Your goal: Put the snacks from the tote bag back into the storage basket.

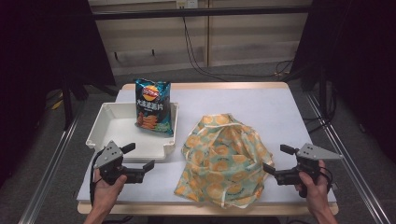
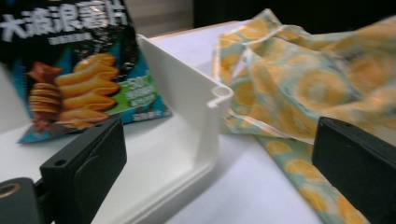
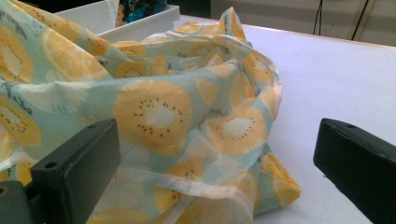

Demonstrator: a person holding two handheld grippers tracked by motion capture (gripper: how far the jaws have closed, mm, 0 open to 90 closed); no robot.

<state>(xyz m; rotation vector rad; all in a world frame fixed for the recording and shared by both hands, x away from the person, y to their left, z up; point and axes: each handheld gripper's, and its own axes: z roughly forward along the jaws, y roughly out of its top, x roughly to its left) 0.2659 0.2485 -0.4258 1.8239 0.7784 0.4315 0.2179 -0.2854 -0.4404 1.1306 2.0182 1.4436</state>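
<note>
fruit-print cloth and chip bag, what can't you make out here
- Under the fruit-print cloth: hidden in the high view and both gripper views by its own bunched folds.
- Chip bag top: cut off by the upper edge in the left gripper view; small print too tiny in the high view.
- White tray floor behind the bag: hidden by the bag.

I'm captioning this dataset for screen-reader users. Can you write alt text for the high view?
A person's hands hold an open left gripper and open right gripper over a white table. Between them lies a crumpled fruit-print cloth; behind the left gripper, a chip bag stands in a white tray.
</note>
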